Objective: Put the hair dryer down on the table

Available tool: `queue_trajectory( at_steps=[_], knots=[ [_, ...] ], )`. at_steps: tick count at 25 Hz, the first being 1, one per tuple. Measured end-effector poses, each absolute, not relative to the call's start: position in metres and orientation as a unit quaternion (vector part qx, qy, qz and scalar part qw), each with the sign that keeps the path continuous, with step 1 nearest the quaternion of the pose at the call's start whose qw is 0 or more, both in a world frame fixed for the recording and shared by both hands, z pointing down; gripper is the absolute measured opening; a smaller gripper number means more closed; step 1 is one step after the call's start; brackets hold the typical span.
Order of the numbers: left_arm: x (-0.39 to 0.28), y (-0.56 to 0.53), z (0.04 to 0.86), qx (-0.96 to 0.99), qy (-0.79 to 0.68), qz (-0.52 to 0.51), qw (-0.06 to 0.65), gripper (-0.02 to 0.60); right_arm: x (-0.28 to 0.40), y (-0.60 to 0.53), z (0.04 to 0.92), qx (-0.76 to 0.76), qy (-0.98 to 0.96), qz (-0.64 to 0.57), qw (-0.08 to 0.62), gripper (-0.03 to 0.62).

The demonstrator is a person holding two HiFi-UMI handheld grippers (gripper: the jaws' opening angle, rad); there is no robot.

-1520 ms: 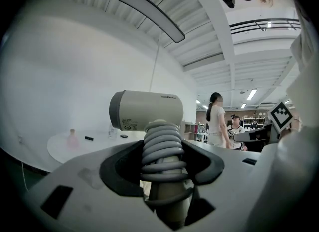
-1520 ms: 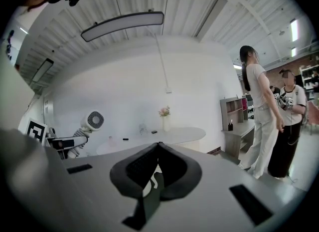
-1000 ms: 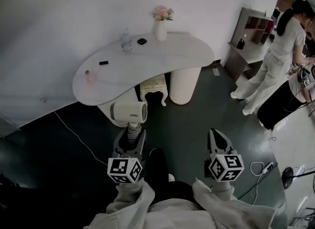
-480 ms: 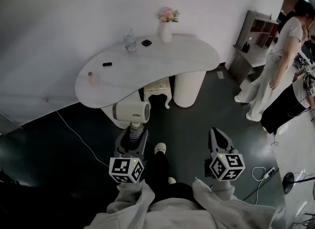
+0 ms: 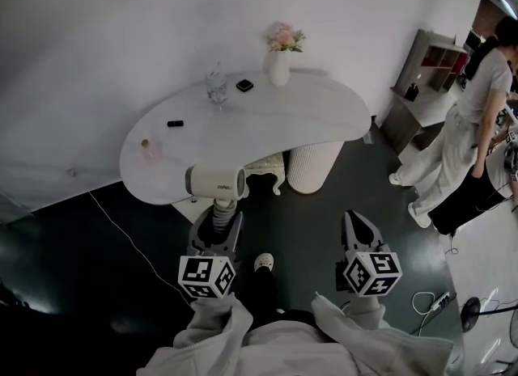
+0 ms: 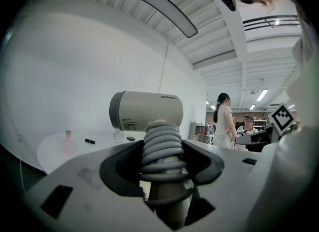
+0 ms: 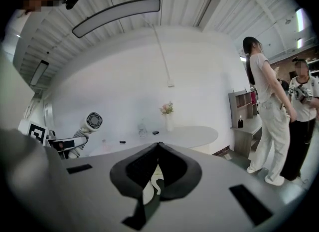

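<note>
The cream plastic hair dryer with a grey rear band (image 6: 147,110) carries a short grey brand word along its smooth, round barrel and a small printed label with round marks beside the band; both are too small to read. Its handle is wrapped in tight ribbed coils of grey cord, and the left tool (image 6: 162,161) is clamped on those coils, its dark curved pads pressing either side. In the head view the dryer (image 5: 214,182) stands upright in that tool (image 5: 215,225), barrel level, off the surface and at the near edge of the matte white kidney-shaped desk (image 5: 299,120). The right tool (image 7: 158,148) has its pads together at the tips with nothing between them. Each tool bears a cube of black-and-white square markers. On the desk stand a white vase of pink flowers (image 5: 279,67) and a clear bottle (image 5: 215,87).
</note>
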State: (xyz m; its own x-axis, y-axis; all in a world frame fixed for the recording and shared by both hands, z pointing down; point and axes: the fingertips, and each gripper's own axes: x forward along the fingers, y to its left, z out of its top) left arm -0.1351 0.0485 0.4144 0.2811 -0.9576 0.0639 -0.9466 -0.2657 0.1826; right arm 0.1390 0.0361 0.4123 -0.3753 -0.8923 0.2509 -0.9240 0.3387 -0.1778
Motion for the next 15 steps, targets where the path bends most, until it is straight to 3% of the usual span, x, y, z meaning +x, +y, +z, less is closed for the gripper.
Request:
queue_trajectory(
  at_steps=[15],
  knots=[
    [-0.169,-0.103,0.404,0.811,-0.579,-0.017,0.085,0.232,0.088,-0.104,0.400,0.556,-0.817,0.144,0.049,0.049]
  ],
)
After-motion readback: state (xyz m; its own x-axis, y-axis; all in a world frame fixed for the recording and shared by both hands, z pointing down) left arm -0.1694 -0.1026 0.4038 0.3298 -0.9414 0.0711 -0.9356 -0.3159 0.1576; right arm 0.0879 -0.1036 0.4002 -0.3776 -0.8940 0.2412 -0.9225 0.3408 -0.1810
